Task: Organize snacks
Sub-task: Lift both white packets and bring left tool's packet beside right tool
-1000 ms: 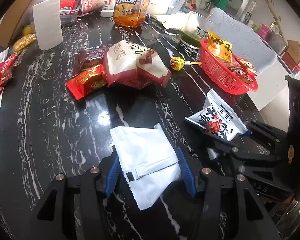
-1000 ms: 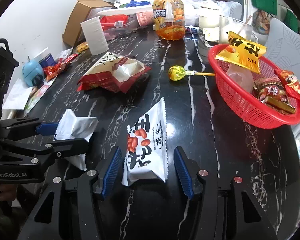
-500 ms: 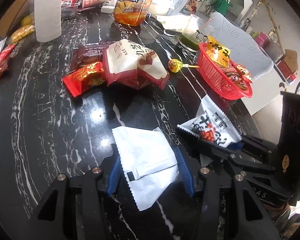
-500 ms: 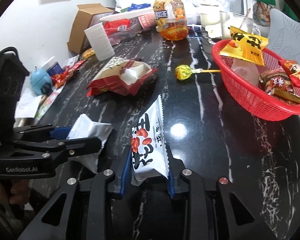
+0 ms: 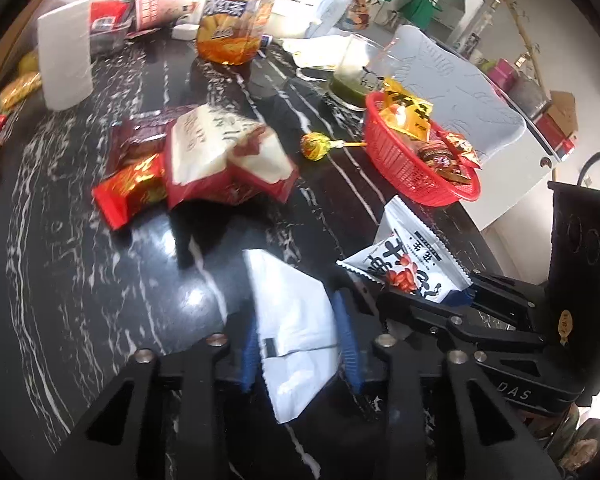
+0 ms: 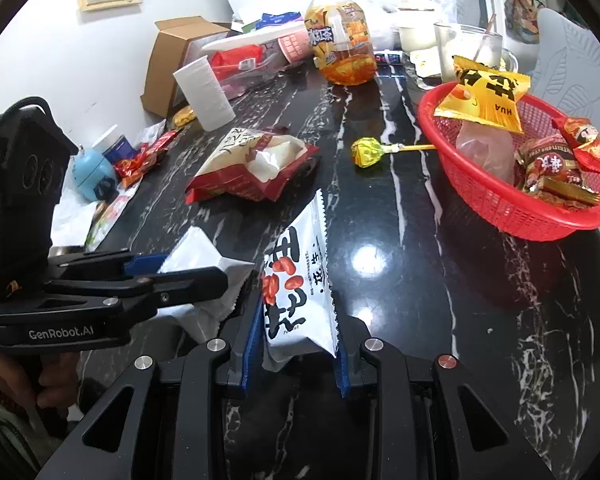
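My left gripper [image 5: 298, 340] is shut on a plain white packet [image 5: 296, 320] and holds it above the black marble table [image 5: 80, 260]. My right gripper [image 6: 294, 344] is shut on a white peanut packet [image 6: 300, 280] with red and black print, lifted off the table; it also shows in the left wrist view [image 5: 408, 264]. A red basket [image 6: 512, 200] with several snacks sits at the right. A large red and white snack bag [image 6: 252, 168], a red packet [image 5: 132, 188] and a yellow lollipop [image 6: 368, 152] lie on the table.
A bottle of orange drink [image 6: 340, 44], a white paper roll [image 6: 204, 94], a cardboard box [image 6: 172, 60], a glass mug [image 6: 468, 52] and other clutter stand along the far edge. Small red packets [image 6: 140, 160] and a blue jar [image 6: 90, 172] sit at the left.
My right gripper closed on the peanut packet and lifted it off the table. My left gripper closed on the white packet and both rose a little.
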### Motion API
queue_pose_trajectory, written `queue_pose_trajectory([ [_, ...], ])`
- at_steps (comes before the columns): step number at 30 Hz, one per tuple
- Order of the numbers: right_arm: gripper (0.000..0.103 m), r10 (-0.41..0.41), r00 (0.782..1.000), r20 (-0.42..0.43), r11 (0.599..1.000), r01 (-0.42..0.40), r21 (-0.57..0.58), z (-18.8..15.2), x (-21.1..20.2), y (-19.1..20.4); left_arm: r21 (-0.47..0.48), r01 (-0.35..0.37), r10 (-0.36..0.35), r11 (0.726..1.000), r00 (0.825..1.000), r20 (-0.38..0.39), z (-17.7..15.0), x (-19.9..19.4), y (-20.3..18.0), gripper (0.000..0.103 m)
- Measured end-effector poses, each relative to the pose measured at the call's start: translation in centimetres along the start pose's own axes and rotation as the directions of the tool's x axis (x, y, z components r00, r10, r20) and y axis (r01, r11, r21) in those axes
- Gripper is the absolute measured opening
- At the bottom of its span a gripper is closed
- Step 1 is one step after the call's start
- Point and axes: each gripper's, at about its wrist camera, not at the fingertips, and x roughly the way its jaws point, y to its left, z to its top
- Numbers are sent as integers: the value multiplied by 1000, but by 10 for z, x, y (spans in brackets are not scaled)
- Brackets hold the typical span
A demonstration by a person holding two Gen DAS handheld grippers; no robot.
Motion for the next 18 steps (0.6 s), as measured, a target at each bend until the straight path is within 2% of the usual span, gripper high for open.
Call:
queue_pose_trajectory([
  [3,30,-3,1000,5,1000,3,4,1,-1,-2,13,7,-7,1000,1000,1,4,1,-3,23],
  [15,30,0,1000,19,1000,-1,21,3,-4,-5,30,18,-19,999,1000,3,10,-1,-6,21],
  [17,30,12,1000,24,999,-13,30,4,-7,-7,29,26,-26,999,1000,5,11,-3,-6,14],
  [18,30,11,999,30,1000,-12,29,5,-10,-7,33,28,-28,999,1000,8,12,-4,-7,14],
])
